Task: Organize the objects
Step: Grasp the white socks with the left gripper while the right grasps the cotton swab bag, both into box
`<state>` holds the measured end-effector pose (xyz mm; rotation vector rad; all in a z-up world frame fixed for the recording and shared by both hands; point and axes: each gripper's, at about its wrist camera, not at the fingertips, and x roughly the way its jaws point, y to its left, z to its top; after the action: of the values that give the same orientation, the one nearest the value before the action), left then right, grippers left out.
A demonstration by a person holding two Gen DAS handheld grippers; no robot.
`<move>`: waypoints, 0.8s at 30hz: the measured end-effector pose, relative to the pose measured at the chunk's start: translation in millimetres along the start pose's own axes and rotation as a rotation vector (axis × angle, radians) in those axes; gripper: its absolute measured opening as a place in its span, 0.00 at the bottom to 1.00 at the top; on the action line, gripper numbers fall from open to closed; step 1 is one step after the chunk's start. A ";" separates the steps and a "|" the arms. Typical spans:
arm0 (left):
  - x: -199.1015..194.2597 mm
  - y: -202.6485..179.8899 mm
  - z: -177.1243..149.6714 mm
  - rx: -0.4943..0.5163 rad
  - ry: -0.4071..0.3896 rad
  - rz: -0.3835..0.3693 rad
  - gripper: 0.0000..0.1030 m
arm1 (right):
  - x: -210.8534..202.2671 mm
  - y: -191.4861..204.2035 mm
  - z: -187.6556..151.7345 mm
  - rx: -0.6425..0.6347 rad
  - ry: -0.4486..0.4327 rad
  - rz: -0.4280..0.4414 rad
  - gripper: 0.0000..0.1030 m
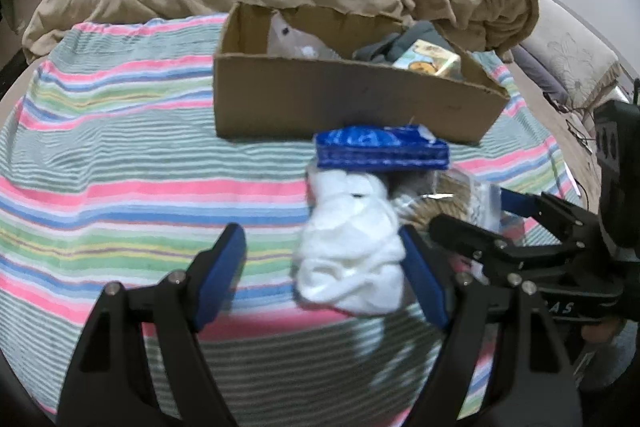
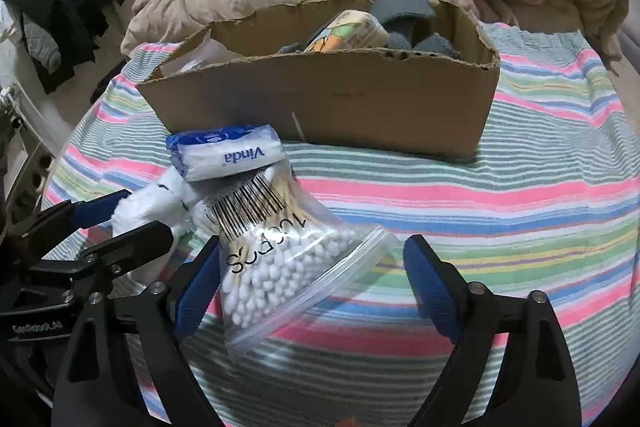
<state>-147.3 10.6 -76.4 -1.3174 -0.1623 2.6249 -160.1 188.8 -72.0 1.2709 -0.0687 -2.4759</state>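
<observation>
A: Which step is this?

B: Gathering, I'd judge. The box [image 2: 320, 99] sits at the far side of the striped towel [image 2: 520, 195] and already holds grey cloth [image 2: 404, 15] and a printed pack [image 2: 348, 31]. Three loose things lie in a heap near the grippers: a white sock [image 1: 352, 247], a tissue pack [image 2: 228, 155] and a bag of swabs [image 2: 280, 255].

A: How do the grippers stand?

B: The left gripper [image 1: 320, 267] has its jaws spread wide, nothing clamped. The sock lies inside the gap, against the right finger; whether it touches the pad I cannot tell. The right gripper [image 2: 316, 287] is also spread and empty. The swab bag lies between its fingers, close to the left one, well clear of the right.

A: And the tissue pack?

B: It rests on the far end of the heap, over the sock and the bag's stick end, just in front of the box.

A: So the next move?

B: Probably close on something and carry it over the near wall of the box. The left would need to centre on the sock first. The bag is slippery film, so the right should bite low on the bulk of the swabs. Lifting either may tip the tissue pack off.
</observation>
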 end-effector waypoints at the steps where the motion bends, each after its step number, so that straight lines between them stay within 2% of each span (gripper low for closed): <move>1: 2.6 -1.4 0.1 0.008 0.001 0.004 0.77 | -0.7 -1.0 -0.4 -0.001 -0.008 0.001 0.83; 2: 6.3 -3.2 -0.1 0.017 0.008 0.005 0.75 | -0.4 -1.8 -0.6 0.004 -0.014 0.006 0.79; 4: 12.3 -7.6 -1.6 0.032 0.022 -0.002 0.64 | -2.1 -3.6 -0.4 0.004 -0.026 0.026 0.48; 6: 13.0 -15.0 -2.1 0.052 0.028 -0.017 0.46 | -5.3 -4.0 0.5 0.000 -0.030 0.029 0.46; 9: 6.2 -27.1 -3.3 0.089 0.001 -0.007 0.35 | -10.0 -4.9 -1.9 -0.009 -0.027 0.034 0.43; 12: -3.2 -28.0 -2.8 0.080 -0.017 -0.009 0.32 | -16.7 -5.8 -3.8 -0.007 -0.031 0.029 0.43; 24: -60.6 -26.5 2.7 0.040 -0.111 -0.014 0.31 | -60.6 -10.3 -8.9 -0.007 -0.077 -0.003 0.42</move>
<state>-110.7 22.6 -22.5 -1.1550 -0.1339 2.6758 -123.7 219.7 -32.2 1.1739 -0.0772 -2.5251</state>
